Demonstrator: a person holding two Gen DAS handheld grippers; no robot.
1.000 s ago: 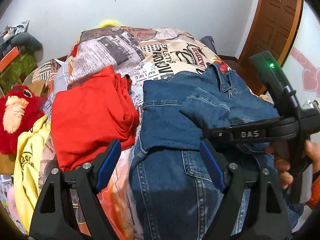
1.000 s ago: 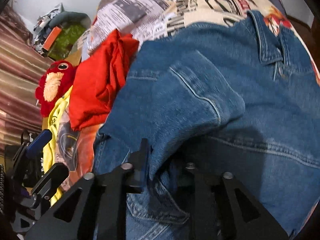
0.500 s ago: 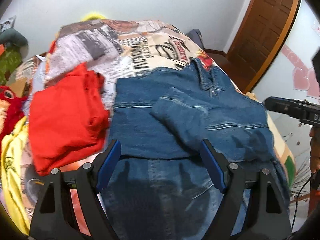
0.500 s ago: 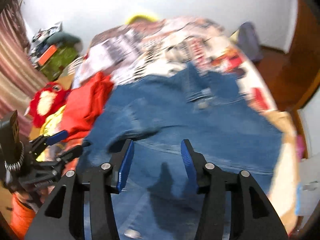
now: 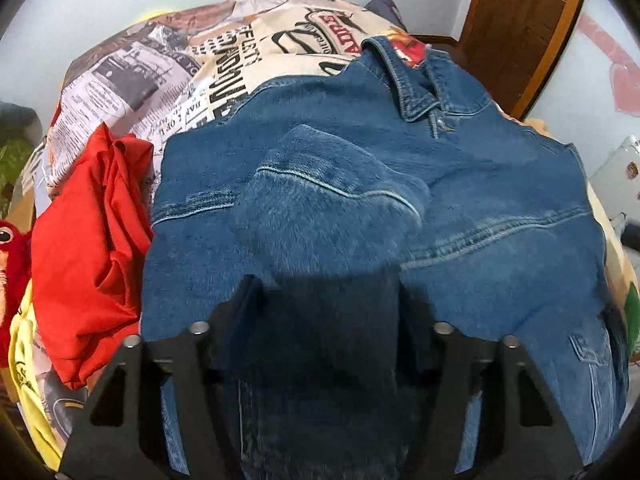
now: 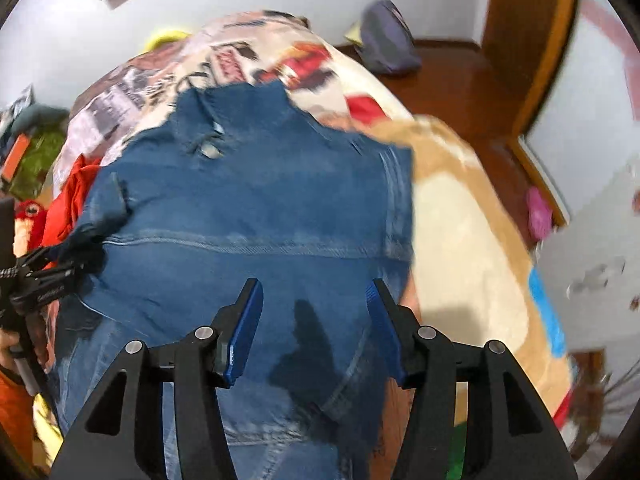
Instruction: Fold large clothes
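A blue denim jacket (image 5: pixel 480 200) lies back-up on the bed, collar at the far end, one sleeve (image 5: pixel 332 208) folded across its back. My left gripper (image 5: pixel 324 280) points steeply down with both fingers sunk into the near end of that sleeve. Its jaws are closing, denim fills the gap and hides the pads, and no firm pinch shows. The right wrist view shows the left gripper (image 6: pixel 80 264) at the jacket's (image 6: pixel 260 200) left edge. My right gripper (image 6: pixel 316 284) hovers over the jacket's lower back, jaws opening, blue pads bare, nothing between them.
A red garment (image 5: pixel 88 240), a yellow one (image 5: pixel 28 360) and a red plush toy (image 5: pixel 8 240) lie left of the jacket on the newspaper-print bedspread (image 5: pixel 160 72). The bed's right edge (image 6: pixel 500 240) drops to a wooden floor (image 6: pixel 480 80) with a purple bag (image 6: pixel 388 44).
The right gripper let go of the folded sleeve, opened, and swung right over the jacket's back. The left gripper moved right and down onto the sleeve, its jaws narrowing.
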